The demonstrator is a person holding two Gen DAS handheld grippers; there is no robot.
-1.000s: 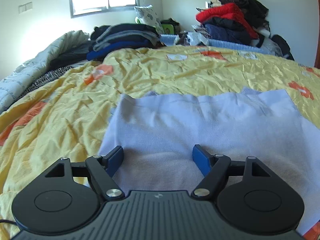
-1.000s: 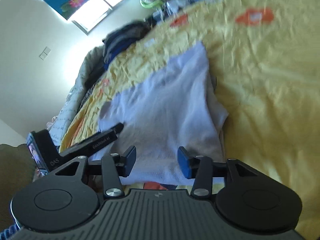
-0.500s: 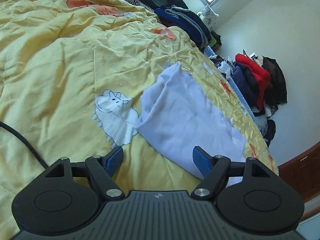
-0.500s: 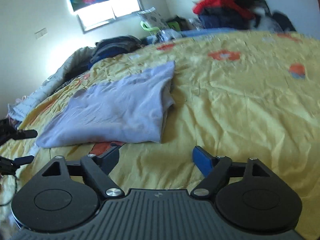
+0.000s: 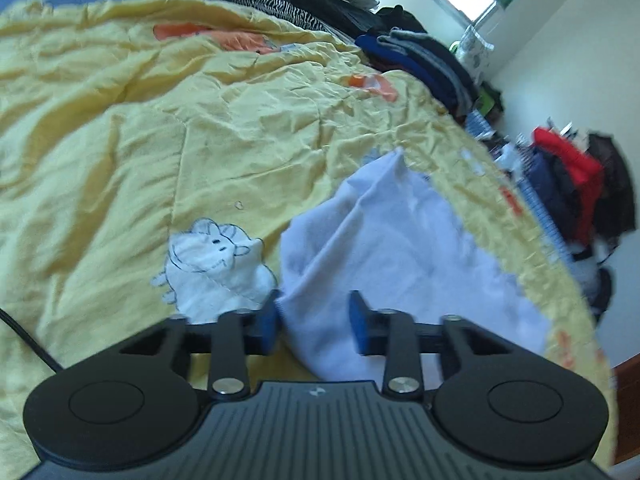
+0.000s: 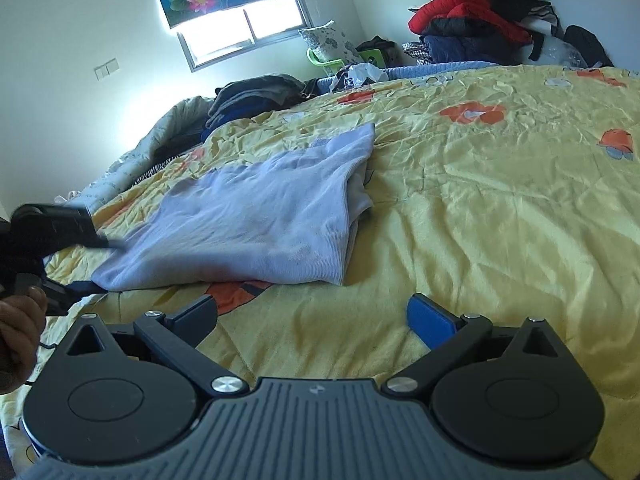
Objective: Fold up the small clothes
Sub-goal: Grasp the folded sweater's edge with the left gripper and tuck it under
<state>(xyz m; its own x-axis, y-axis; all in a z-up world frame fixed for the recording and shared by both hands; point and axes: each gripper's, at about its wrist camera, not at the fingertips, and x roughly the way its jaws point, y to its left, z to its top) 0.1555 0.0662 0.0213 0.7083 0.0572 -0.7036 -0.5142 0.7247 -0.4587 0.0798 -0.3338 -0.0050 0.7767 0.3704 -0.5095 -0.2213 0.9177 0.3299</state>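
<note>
The lavender garment [image 5: 400, 256] appeared soft and limp. The left gripper [image 5: 314, 322] was closing on its corner; the right gripper [image 6: 312, 318] was opening, empty.

open yellow quilt [image 6: 500, 208] lies ahead and right of the right gripper's [image 6: 312, 318] jaws, nothing in the way. left of them, the folded pale garment [image 6: 256, 220] blocks. far beyond, a clothes pile [image 6: 480, 12] stands against the wall.
</note>
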